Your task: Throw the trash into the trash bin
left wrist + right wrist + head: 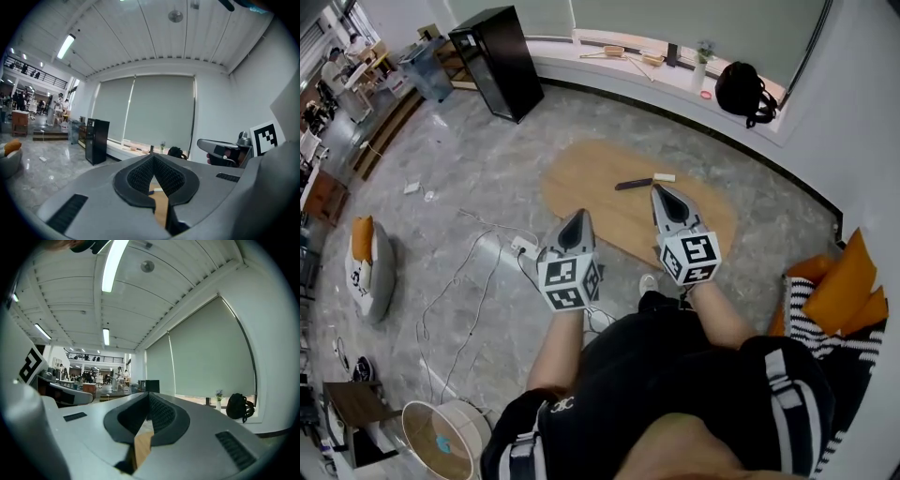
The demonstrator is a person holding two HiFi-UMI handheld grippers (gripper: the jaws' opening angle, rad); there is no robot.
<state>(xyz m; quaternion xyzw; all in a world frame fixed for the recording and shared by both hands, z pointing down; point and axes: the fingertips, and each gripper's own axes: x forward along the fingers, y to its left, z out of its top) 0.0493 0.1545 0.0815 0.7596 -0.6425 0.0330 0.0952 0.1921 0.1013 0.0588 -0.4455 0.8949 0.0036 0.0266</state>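
Observation:
A low oval wooden table (581,183) stands in front of me. Near its far edge lie a slim black item (633,184) and a small pale item (664,177). My left gripper (577,217) hangs over the table's near left rim, its jaws shut with nothing between them. My right gripper (661,191) is over the table just short of the two items, also shut and empty. In the left gripper view the left gripper's (153,158) pads meet at the tips. The right gripper (148,394) shows the same in its own view.
A round white-rimmed container (442,436) stands on the floor at my lower left. Cables and a power strip (523,247) lie left of the table. A black cabinet (499,61), a backpack (742,89) on the window ledge, a grey beanbag (367,267) and orange cushions (839,281) ring the room.

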